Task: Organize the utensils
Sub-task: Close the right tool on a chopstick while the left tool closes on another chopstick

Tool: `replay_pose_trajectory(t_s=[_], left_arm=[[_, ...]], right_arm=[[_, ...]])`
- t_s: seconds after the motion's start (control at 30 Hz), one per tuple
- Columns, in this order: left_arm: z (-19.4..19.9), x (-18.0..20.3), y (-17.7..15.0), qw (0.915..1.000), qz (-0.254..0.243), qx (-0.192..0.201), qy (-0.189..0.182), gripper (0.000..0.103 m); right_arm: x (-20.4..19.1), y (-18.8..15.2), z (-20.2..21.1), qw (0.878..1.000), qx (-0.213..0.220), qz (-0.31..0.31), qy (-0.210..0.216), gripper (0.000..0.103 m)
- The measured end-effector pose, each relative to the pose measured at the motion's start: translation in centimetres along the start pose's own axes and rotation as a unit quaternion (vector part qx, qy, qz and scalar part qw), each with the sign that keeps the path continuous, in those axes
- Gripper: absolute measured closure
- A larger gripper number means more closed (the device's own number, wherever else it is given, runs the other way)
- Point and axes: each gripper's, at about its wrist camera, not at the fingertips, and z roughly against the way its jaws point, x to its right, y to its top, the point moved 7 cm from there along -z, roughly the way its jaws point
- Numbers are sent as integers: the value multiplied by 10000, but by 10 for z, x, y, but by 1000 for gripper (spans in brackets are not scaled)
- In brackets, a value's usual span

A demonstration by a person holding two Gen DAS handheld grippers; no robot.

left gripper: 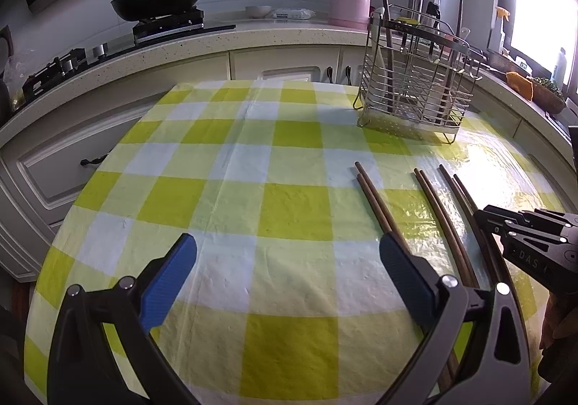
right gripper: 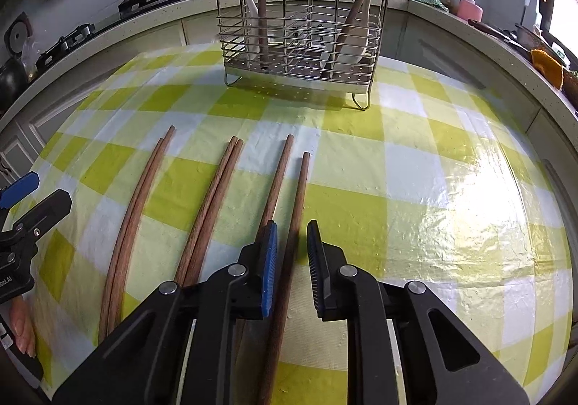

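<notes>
Right tongs (right gripper: 292, 260) straddle the rightmost chopstick (right gripper: 293, 224), spread, seemingly not yet touching; close squarely mid-shaft. Left tongs (left gripper: 287, 282) wide apart, idle.

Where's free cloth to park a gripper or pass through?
Free: the wide patch left of the chopsticks, around the left gripper; also right of the right gripper, toward the table edge. Crowded: the chopstick rows and the utensil rack behind them.
</notes>
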Motion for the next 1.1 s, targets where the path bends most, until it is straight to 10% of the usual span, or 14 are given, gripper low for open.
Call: replay_pose_trajectory(t_s=[0.17, 0.33, 0.9, 1.1], left_arm=[[-5, 8, -2, 9999, -37, -141, -90, 6], [-13, 26, -5, 9986, -241, -371, -288, 29], [-38, 47, -9, 9958, -108, -910, -55, 27], [-38, 52, -7, 9955, -209, -918, 71, 47]], right_arm=[[2, 1, 0, 9999, -20, 113, -45, 95], [10, -4, 4, 10000, 63, -64, 13, 95], [21, -14, 11, 9989, 126, -305, 334, 95], [26, -14, 12, 9985, 94, -323, 431, 95]])
